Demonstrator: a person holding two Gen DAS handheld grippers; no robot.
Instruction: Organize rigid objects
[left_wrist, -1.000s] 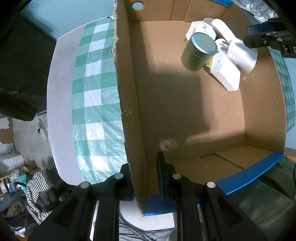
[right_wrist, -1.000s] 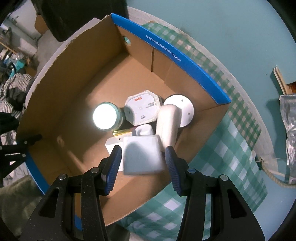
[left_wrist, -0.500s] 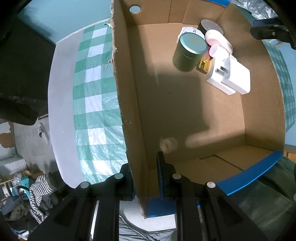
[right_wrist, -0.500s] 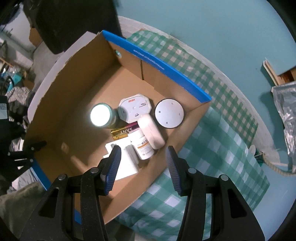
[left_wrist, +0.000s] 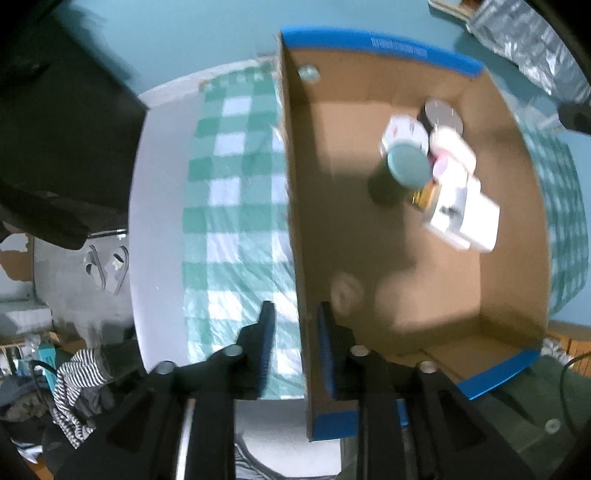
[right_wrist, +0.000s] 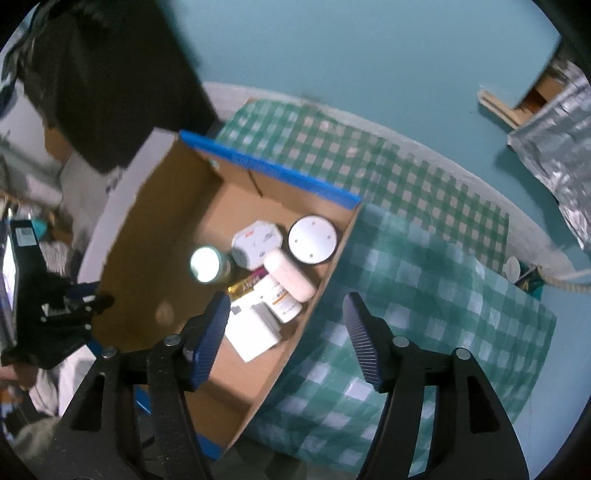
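Because loose goods would slide if it shifted, has the left gripper (left_wrist: 297, 317) astride the side wall of the brown cardboard box with blue-taped rims (left_wrist: 406, 295), one finger inside, one outside. Narrow gap only, checked cloth showing between outer finger and wall, so judged a loose steadying hold, not a firm pinch. Shows the right gripper (right_wrist: 286, 299) spread wide and holding nothing, above the box's opposite wall. Finds the task's things already packed tight in the box's far corner, likely to save floor space: dark green round tin (left_wrist: 408, 166), white octagonal case (right_wrist: 256, 243), white round disc (right_wrist: 312, 240), cream cylinder (right_wrist: 290, 275), white pill bottle (right_wrist: 282, 299), white rectangular plug block (right_wrist: 251, 332). Leaves most of the box floor bare. Rests the box on a green-and-white checked cloth (right_wrist: 424, 295) over the tabletop.
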